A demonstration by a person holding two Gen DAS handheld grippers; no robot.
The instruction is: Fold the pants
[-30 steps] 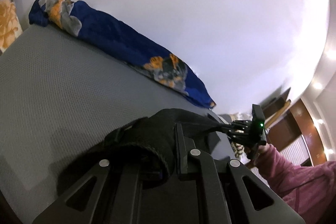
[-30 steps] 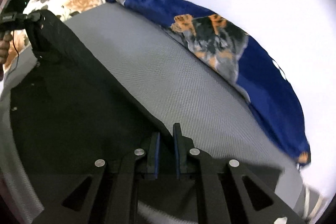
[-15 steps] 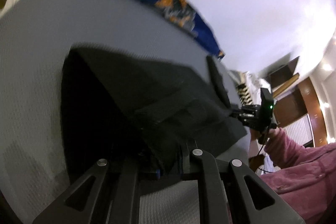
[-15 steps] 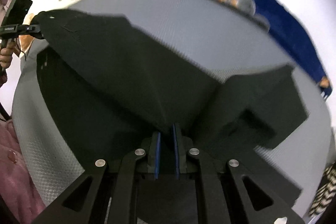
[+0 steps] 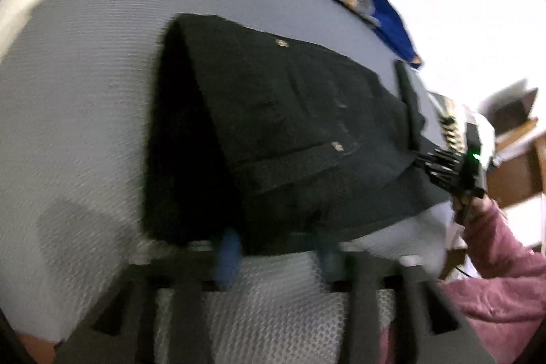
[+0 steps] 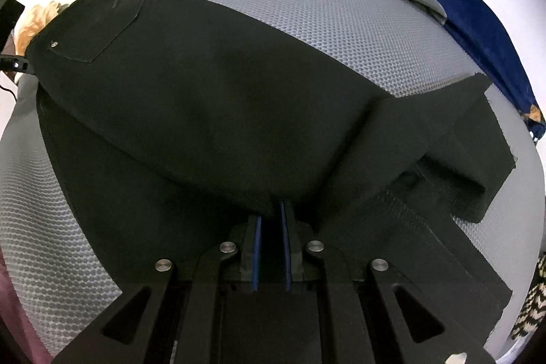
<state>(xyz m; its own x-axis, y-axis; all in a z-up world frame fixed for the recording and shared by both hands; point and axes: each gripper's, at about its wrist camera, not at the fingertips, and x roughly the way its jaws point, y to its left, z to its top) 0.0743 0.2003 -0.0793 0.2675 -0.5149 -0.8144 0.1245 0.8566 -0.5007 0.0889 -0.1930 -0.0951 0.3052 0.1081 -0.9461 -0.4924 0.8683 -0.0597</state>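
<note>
Pants [image 5: 290, 132] folded over | left tool [image 5: 276, 248] just opened; right tool [image 6: 271, 227] still clamped

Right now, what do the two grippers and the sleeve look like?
Both grippers are black, with blue pads on the fingers and silver pivot bolts. The right gripper carries a boxy black block with a green light and a thin black cable. The sleeve is pink and fuzzy. The left gripper is blurred.
</note>
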